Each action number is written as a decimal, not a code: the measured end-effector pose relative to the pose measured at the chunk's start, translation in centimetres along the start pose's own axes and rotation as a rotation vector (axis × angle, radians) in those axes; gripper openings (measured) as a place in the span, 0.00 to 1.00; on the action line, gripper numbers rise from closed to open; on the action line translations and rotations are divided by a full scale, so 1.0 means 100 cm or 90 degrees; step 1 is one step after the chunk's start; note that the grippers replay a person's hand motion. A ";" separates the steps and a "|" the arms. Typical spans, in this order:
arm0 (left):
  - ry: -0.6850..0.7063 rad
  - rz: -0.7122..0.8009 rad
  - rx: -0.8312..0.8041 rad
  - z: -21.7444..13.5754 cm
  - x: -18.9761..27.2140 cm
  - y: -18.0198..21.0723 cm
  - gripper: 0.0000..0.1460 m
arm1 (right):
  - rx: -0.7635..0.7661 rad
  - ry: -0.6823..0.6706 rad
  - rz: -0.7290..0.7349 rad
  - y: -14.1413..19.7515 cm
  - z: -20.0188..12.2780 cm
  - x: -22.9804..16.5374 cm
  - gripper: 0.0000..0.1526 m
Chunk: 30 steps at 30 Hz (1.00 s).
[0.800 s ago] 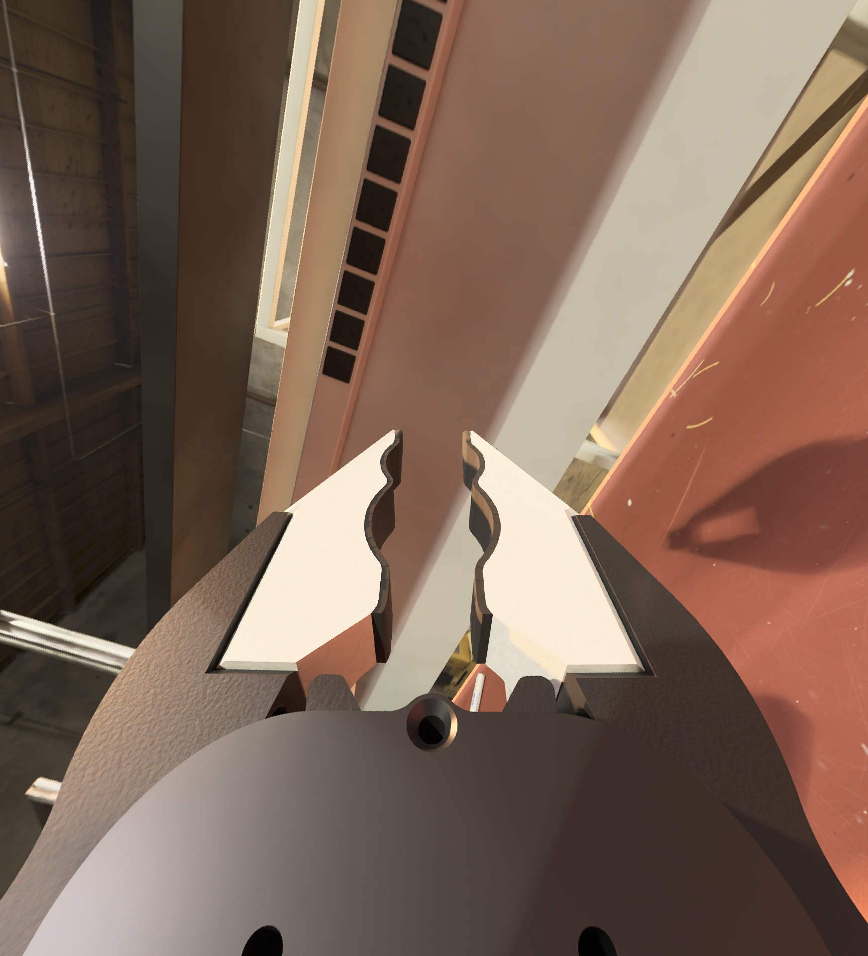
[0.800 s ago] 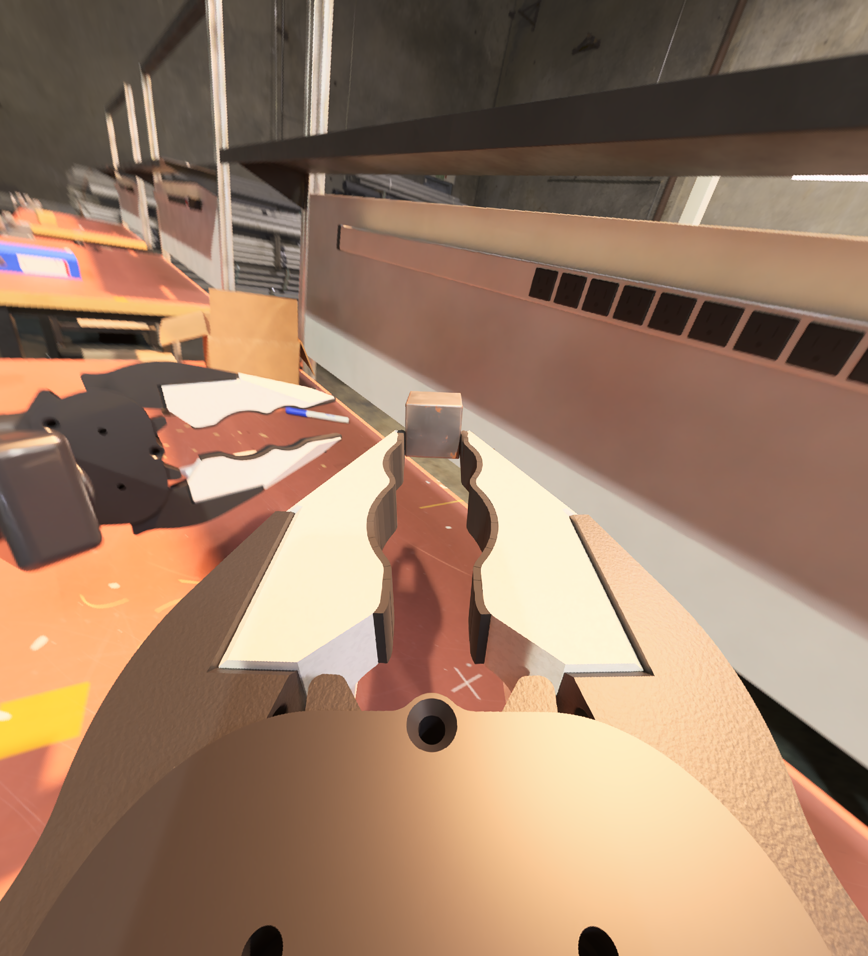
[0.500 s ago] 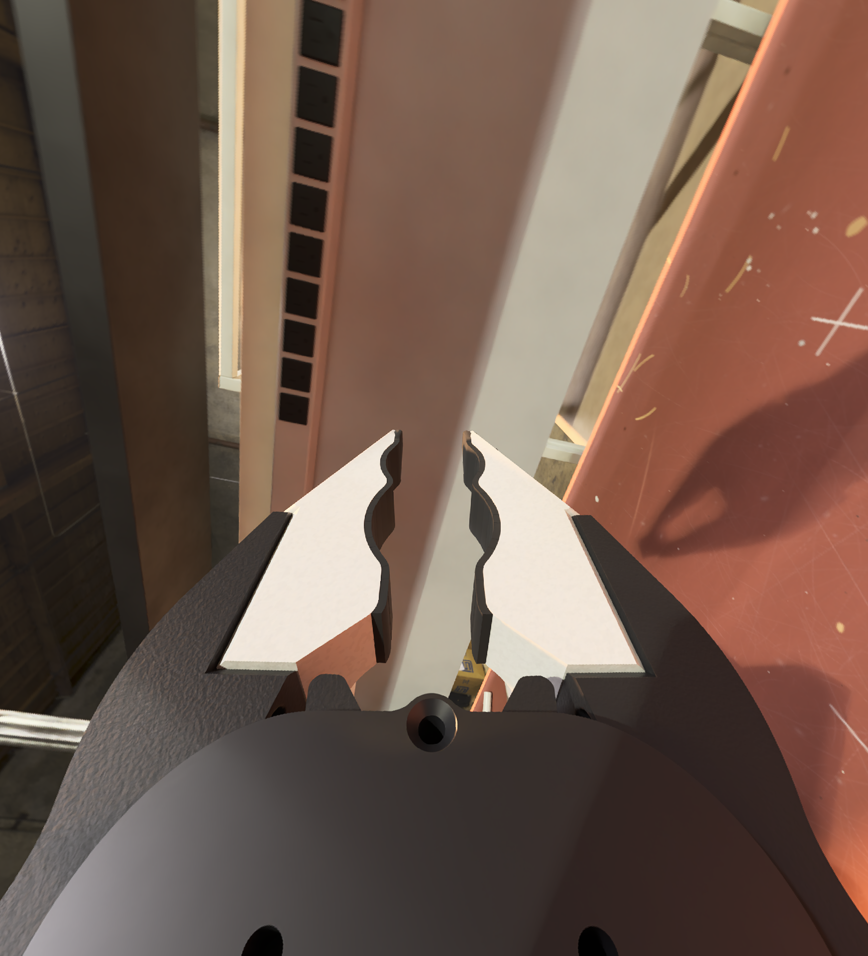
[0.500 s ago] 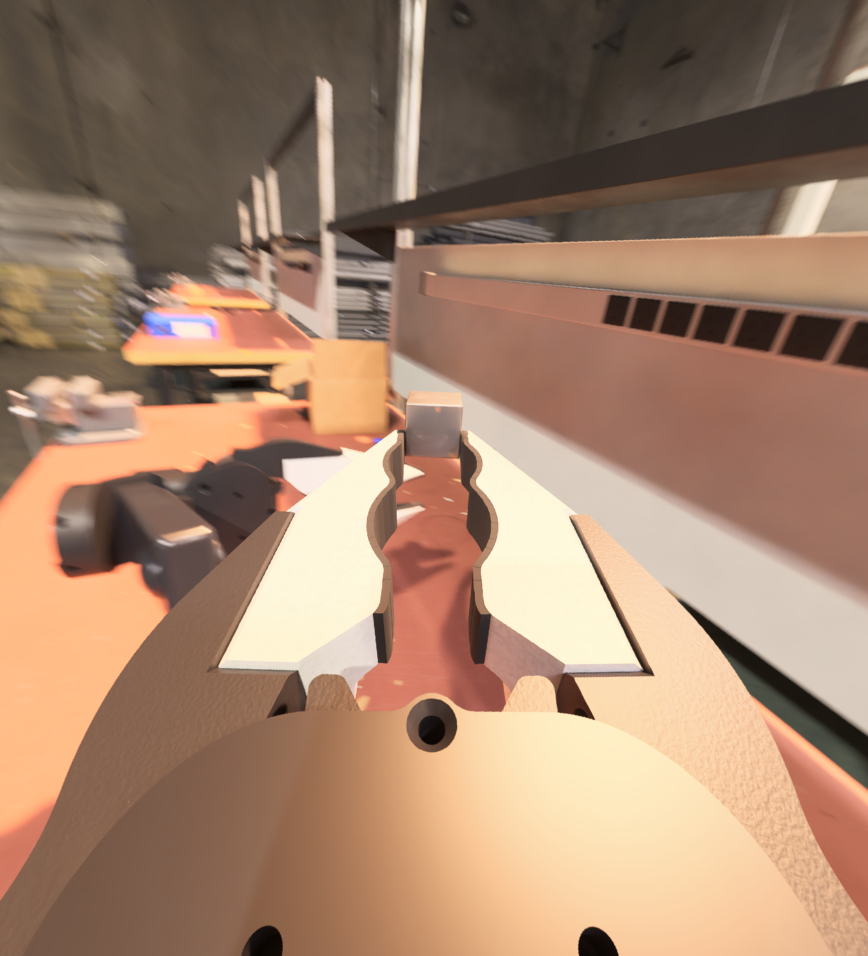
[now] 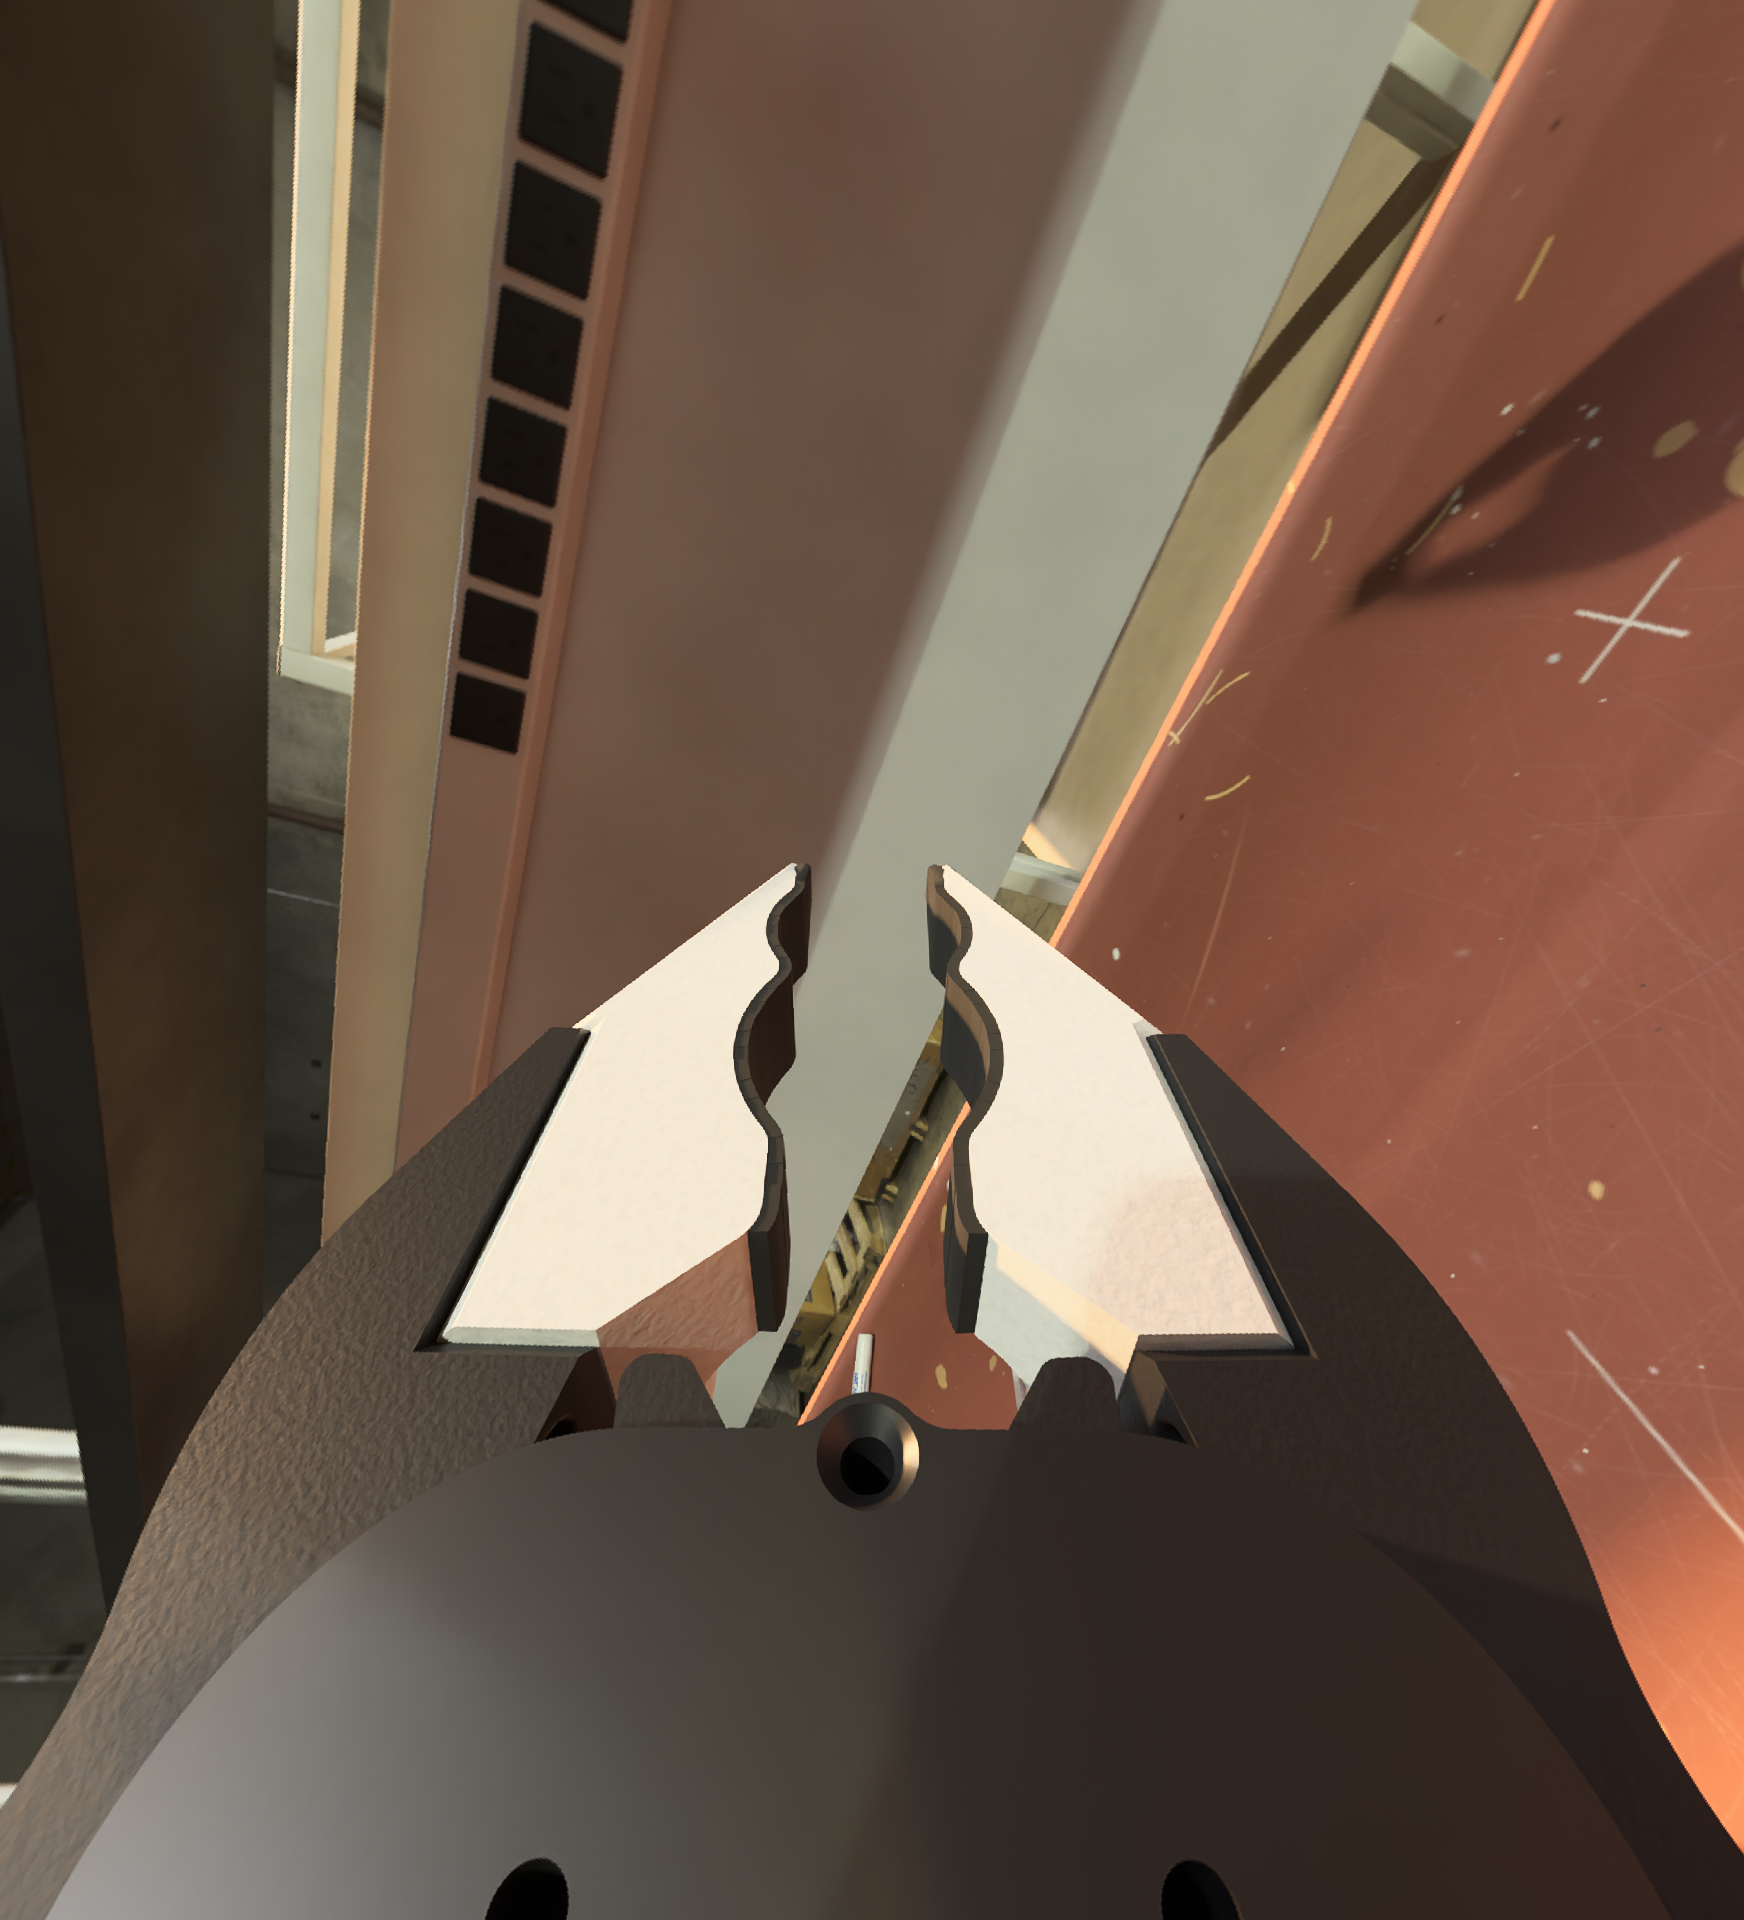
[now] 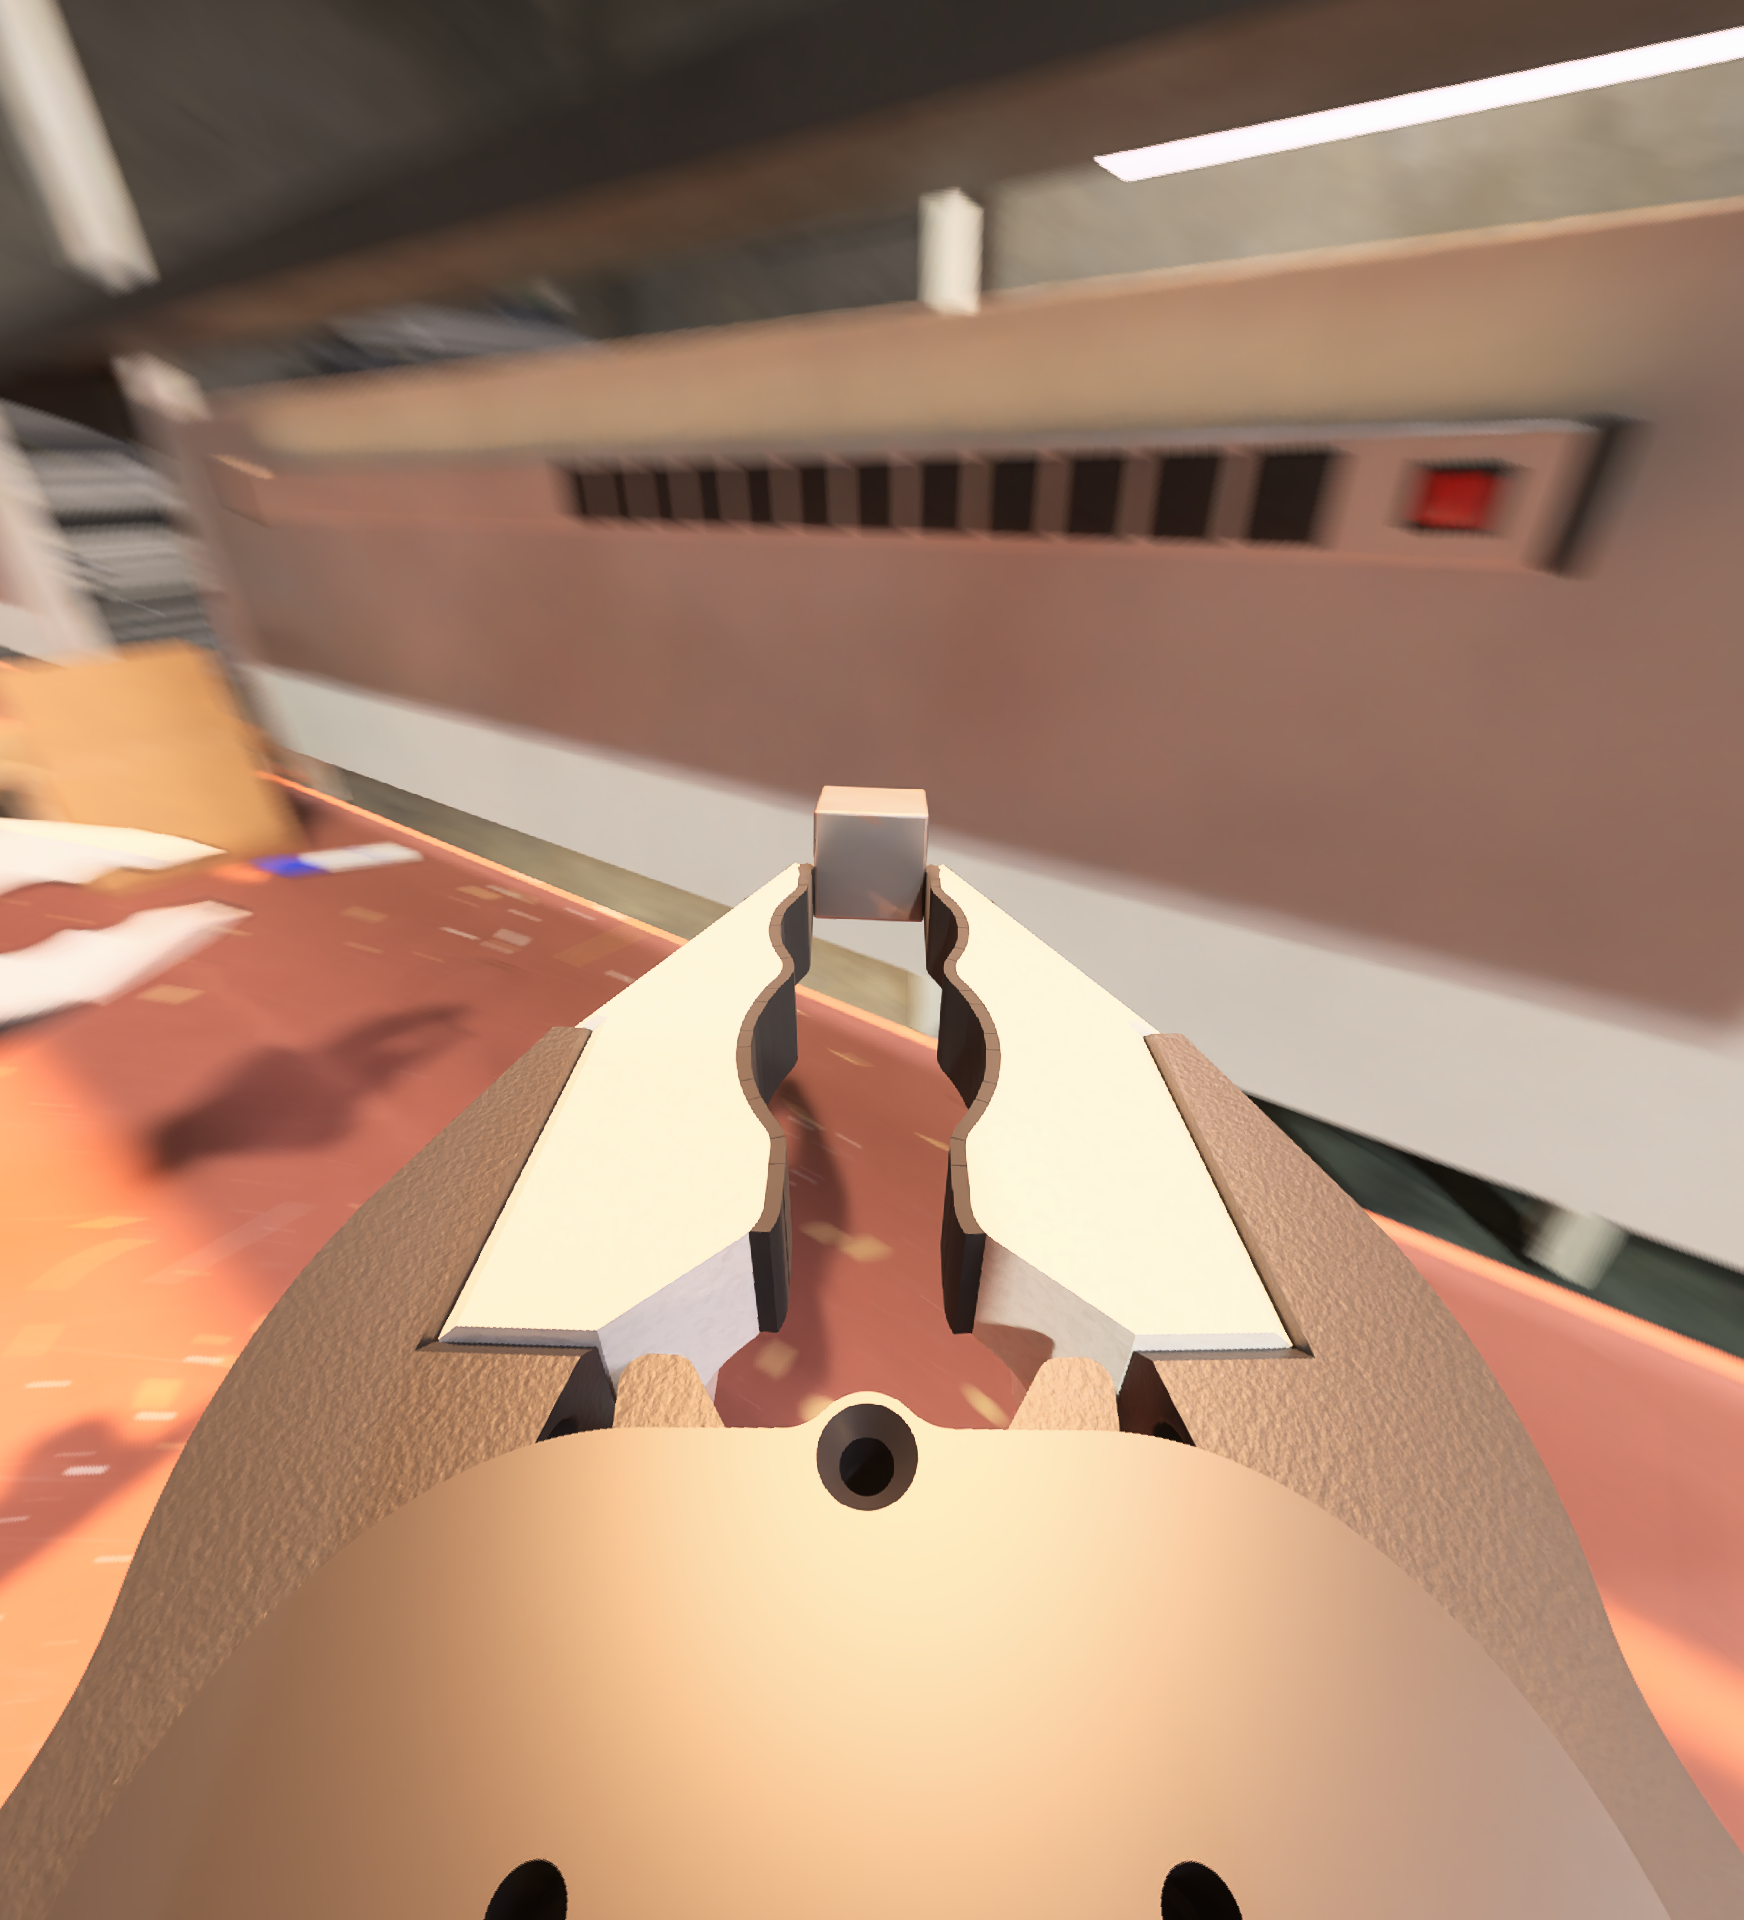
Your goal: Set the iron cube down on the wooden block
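My right gripper (image 6: 868, 883) is shut on the iron cube (image 6: 868, 847), a small grey metal cube pinched between its fingertips and held above the reddish table (image 6: 328, 1091). My left gripper (image 5: 868, 883) is dark, rolled on its side and open, with nothing between its jaws; the table (image 5: 1470, 1039) stands tilted along its right. In the right wrist view the left gripper's white fingers (image 6: 68, 966) show blurred at the far left. No wooden block is in either view.
A long brown back panel with a row of dark slots (image 6: 951, 499) and a red button (image 6: 1455, 497) runs behind the table's far edge. A blue-and-white pen (image 6: 338, 860) and a cardboard box (image 6: 141, 738) lie at the far left. The pen (image 5: 863, 1363) also shows between the left jaws.
The right wrist view has swung quickly to the right along the back panel, now blurred, with the cube still in its fingertips. The left gripper has shifted slightly and stays open.
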<state>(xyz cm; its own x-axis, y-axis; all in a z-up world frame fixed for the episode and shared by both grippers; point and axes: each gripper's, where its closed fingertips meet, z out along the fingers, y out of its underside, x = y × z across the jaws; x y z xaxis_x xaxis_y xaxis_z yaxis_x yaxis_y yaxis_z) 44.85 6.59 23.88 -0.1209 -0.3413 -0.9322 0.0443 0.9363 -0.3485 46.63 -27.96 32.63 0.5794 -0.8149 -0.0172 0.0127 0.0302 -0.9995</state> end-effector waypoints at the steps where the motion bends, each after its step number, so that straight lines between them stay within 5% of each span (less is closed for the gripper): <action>1: -0.005 -0.006 -0.002 -0.001 -0.005 0.003 0.15 | -0.033 0.059 -0.020 0.009 -0.006 0.022 0.14; 4: -0.010 -0.020 -0.012 -0.002 -0.012 0.010 0.16 | -0.137 0.198 -0.094 0.042 -0.023 0.079 0.14; 8: 0.001 -0.027 -0.026 0.000 -0.010 0.016 0.16 | -0.406 0.316 -0.115 0.111 -0.043 0.127 0.14; 14: 0.021 -0.009 -0.034 0.003 0.001 0.013 0.16 | -0.641 0.256 -0.114 0.175 -0.046 0.118 0.14; 21: 0.044 0.001 -0.038 0.005 0.010 0.011 0.16 | -0.901 0.094 0.023 0.244 -0.068 0.076 0.14; 24: 0.053 0.004 -0.039 0.005 0.014 0.010 0.16 | -0.943 0.084 0.080 0.261 -0.071 0.076 0.14; 30: 0.065 0.004 -0.041 0.006 0.017 0.010 0.16 | -0.870 0.098 0.139 0.256 -0.064 0.088 0.20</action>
<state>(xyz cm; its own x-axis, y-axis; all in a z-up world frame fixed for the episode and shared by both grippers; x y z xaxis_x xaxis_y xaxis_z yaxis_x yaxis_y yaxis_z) 45.27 6.84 21.86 -0.2211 -0.3286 -0.9182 -0.0180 0.9427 -0.3331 46.85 -38.08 6.74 0.3706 -0.9246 -0.0886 -0.9143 -0.3463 -0.2102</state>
